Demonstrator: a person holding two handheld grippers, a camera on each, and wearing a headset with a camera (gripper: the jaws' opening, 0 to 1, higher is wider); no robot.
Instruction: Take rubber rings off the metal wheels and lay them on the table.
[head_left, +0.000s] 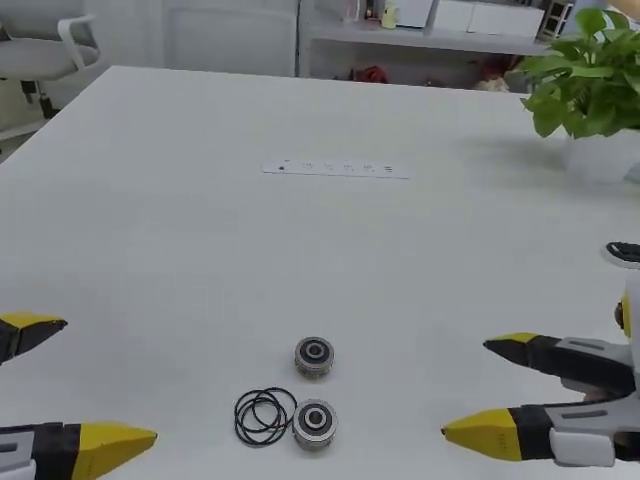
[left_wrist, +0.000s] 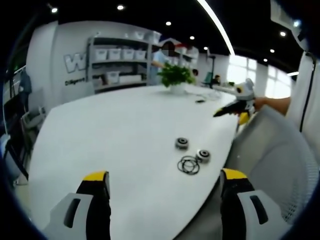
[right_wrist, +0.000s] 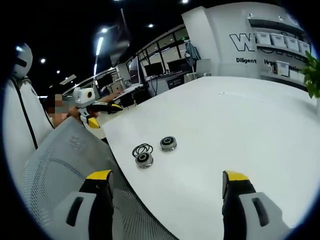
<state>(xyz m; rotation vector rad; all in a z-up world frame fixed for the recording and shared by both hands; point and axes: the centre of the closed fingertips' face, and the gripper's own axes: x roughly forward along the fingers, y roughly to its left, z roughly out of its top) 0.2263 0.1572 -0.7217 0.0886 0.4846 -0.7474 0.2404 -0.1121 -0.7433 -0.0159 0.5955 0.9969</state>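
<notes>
— Across the whole bench, what carries everything?
— One broad white table (head_left: 300, 240), its near edge toward the person. A white office chair (head_left: 50, 45) stands beyond the far left corner, and a potted plant (head_left: 588, 80) stands by the far right corner.

— And the tongs?
— Black jaws with yellow tips on both. The left gripper (head_left: 110, 380) comes in at the left end of the near edge and the right gripper (head_left: 464, 388) at the right end. Each one's jaws are spread wide with nothing between them. The two are well apart, with the small parts lying between them.

— Anything mid-table?
— A long, flat, white socket strip (head_left: 335, 168) lies toward the far edge, well apart from everything else.

— Where are the task pieces?
— Close to the near edge, about halfway along it. Two small metal wheels lie flat, the farther wheel (head_left: 314, 356) just behind the nearer wheel (head_left: 314, 422), with a narrow gap between them. The rubber rings (head_left: 264, 416), thin, black and overlapping in a loose bunch, lie on the table right against the nearer wheel's left side. Whether any ring sits on either wheel is too small to tell.
</notes>
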